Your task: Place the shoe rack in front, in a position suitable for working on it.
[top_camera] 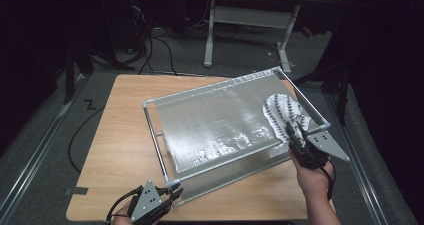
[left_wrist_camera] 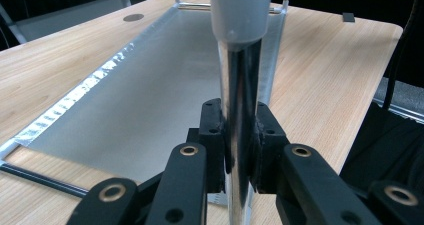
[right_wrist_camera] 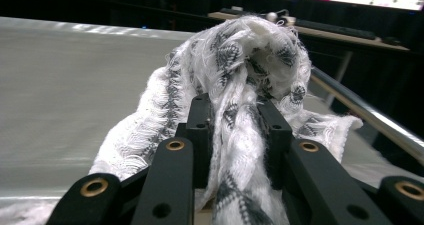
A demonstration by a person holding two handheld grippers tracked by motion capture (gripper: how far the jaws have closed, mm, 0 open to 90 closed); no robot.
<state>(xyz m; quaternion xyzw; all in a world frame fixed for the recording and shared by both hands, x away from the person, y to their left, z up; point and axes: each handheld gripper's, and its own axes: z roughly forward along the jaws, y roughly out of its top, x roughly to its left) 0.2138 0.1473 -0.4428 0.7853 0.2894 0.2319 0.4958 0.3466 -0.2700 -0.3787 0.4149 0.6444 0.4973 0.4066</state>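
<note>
Clamped on the near-left upright chrome post (left_wrist_camera: 240, 100) of a silver mesh-decked, metal-tube drying rack (top_camera: 220, 122): left gripper (top_camera: 172, 192), jaws pressed against the tube, steadying the frame at the near edge of the light wooden table (top_camera: 115, 135). At the rack's right side, right gripper (top_camera: 295, 137), jaws pinching a bunched white-and-grey patterned knit cloth (top_camera: 282, 112) with frayed edges. Cloth already on the mesh but crumpled in a heap beside the right rail; spreading flat apparently still to come, judging by the bare deck. Long axis of the bundle running from the jaws away toward the far right corner, loose end leading.
</note>
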